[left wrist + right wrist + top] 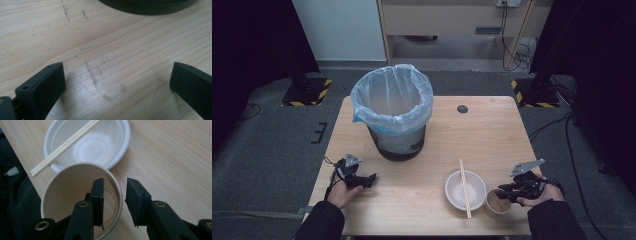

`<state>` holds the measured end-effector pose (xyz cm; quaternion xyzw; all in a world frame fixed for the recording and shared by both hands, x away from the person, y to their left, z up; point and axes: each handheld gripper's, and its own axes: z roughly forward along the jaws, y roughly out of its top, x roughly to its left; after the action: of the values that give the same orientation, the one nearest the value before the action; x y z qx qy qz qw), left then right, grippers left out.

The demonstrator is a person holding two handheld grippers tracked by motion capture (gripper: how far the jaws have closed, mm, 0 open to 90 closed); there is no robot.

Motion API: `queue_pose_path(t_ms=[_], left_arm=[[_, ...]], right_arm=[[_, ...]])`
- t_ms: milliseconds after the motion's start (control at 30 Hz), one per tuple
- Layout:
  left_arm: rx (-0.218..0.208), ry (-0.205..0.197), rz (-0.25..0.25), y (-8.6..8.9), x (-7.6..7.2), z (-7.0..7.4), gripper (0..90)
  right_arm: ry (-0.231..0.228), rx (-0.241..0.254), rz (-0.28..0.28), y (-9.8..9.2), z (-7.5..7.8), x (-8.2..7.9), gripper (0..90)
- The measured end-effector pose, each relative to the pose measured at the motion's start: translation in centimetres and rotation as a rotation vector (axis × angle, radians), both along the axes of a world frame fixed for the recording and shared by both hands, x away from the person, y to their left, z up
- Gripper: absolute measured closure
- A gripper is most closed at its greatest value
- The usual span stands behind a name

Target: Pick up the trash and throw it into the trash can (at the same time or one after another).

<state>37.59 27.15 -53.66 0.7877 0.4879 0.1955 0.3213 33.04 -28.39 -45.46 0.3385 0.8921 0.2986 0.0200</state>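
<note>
One wooden surface point(422, 190) carries one lined bin point(393, 112), one white bowl point(465, 190) with one pair of chopsticks point(465, 187) across it, and one paper cup point(496, 202) just beside the bowl. Left gripper point(371, 178): jaws wide apart, empty. Right gripper point(115, 197): jaws straddle the cup's rim, not quite closed.
</note>
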Motion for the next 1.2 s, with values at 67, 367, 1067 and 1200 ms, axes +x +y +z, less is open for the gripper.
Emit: queue_pose_path(t_ms=[67,367,1067,1200], left_arm=[[0.000,0.000,0.000,0.0,0.0,0.0,0.0],[0.000,0.000,-0.001,0.0,0.0,0.0,0.0],[-0.001,-0.001,-0.002,0.0,0.0,0.0,0.0],[0.000,-0.001,-0.003,0.0,0.0,0.0,0.0]], right_arm=[[0.004,-0.013,0.003,0.0,-0.1,0.0,70.9],[0.012,-0.051,0.019,0.2,-0.2,0.3,83.0],[-0.050,0.083,-0.088,-2.1,2.2,0.3,84.4],[-0.084,0.095,-0.134,-2.6,2.6,0.4,84.4]])
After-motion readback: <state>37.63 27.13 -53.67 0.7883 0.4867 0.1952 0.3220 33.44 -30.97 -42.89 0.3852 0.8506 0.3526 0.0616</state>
